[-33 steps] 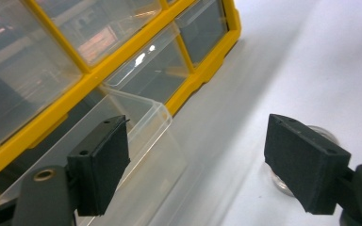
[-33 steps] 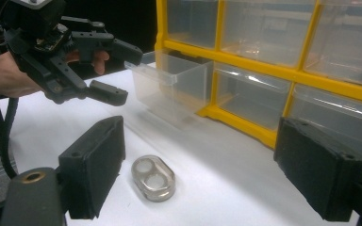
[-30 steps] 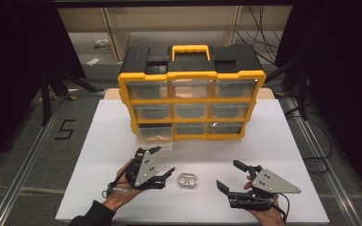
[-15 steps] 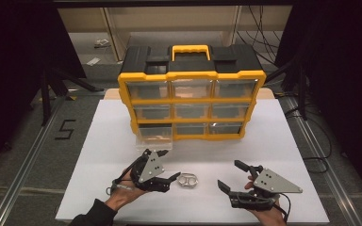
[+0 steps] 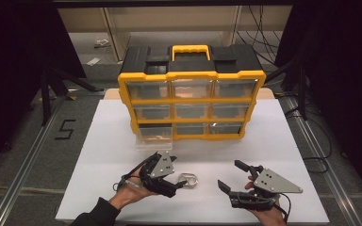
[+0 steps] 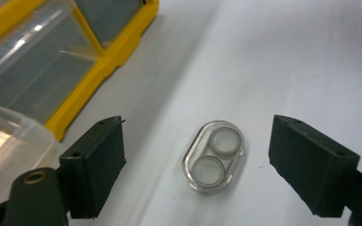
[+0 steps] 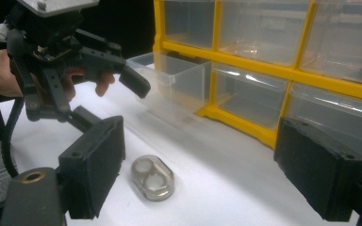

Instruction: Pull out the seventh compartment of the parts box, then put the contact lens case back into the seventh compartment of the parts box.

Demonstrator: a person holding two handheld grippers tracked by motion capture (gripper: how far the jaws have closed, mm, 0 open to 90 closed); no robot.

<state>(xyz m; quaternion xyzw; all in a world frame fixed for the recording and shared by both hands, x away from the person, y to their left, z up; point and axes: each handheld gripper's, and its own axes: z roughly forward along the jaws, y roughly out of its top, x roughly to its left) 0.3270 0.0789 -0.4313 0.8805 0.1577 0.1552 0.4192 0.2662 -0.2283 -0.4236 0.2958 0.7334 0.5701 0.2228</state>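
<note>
A small clear oval case [image 5: 189,180] with two round wells lies flat on the white table [image 5: 292,141]. My left gripper [image 5: 181,182] is open and low over the table. The case [image 6: 213,157] sits between its jaws [image 6: 195,131] without touching either one. My right gripper [image 5: 230,175] is open to the right of the case, with nothing between its jaws. In the right gripper view the case [image 7: 152,178] lies ahead and to the left of the right gripper [image 7: 200,141], below the left gripper [image 7: 115,101].
A yellow and black organizer [image 5: 192,89] with clear drawers stands at the middle of the table. Its bottom-left drawer [image 5: 153,137] is pulled out toward me, just behind the left gripper. The table's front edge is close to both hands.
The left gripper has slid right toward the oval case, so the case now lies between its open jaws. The right gripper has hardly moved.
</note>
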